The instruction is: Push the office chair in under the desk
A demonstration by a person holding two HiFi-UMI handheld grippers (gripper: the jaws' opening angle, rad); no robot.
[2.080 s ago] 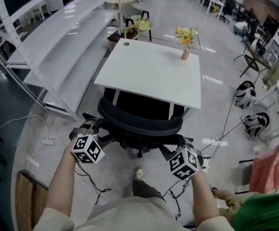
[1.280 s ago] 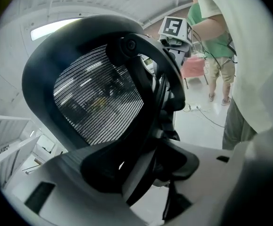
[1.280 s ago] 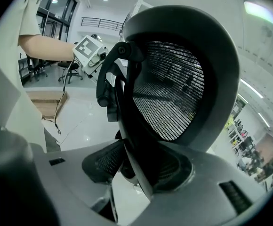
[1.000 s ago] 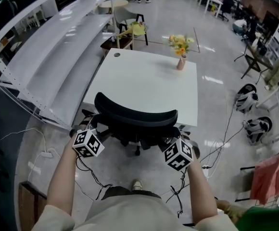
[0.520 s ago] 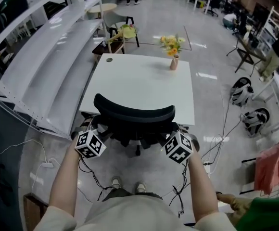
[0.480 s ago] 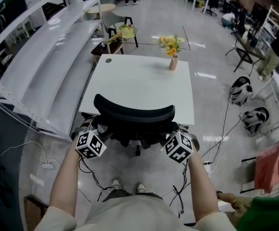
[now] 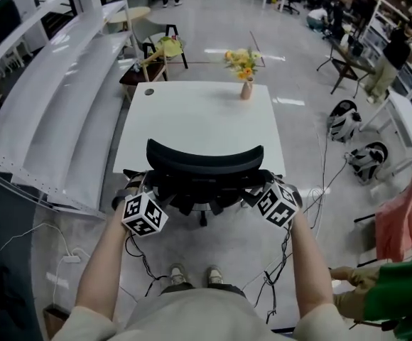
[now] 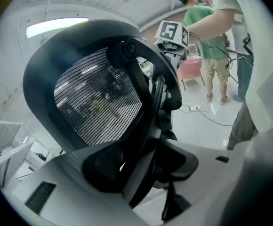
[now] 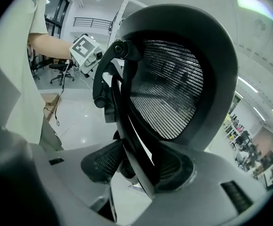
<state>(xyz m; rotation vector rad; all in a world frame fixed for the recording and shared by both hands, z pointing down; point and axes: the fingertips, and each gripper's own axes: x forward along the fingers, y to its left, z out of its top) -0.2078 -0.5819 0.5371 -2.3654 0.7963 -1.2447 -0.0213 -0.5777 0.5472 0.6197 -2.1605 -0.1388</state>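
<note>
A black mesh-backed office chair [image 7: 204, 163] stands at the front edge of the white desk [image 7: 192, 116], its seat hidden beneath the top. My left gripper [image 7: 136, 192] is at the backrest's left side and my right gripper [image 7: 264, 189] at its right side. In the left gripper view a black strut of the chair's back frame [image 8: 148, 126] runs between the jaws of the left gripper [image 8: 143, 166], which are closing, with a sliver of light beside it. In the right gripper view the strut [image 9: 127, 126] lies between the jaws of the right gripper [image 9: 139, 166], which are opening.
A vase of yellow flowers [image 7: 245, 84] stands on the desk's far side. White shelving [image 7: 50, 84] runs along the left. Cables [image 7: 320, 190] and bags [image 7: 343, 123] lie on the floor at right. A person in green [image 7: 398, 297] stands at the lower right.
The chair has rolled forward until its backrest meets the desk's front edge, and both grippers went with it. The person's feet have stepped up behind it.
</note>
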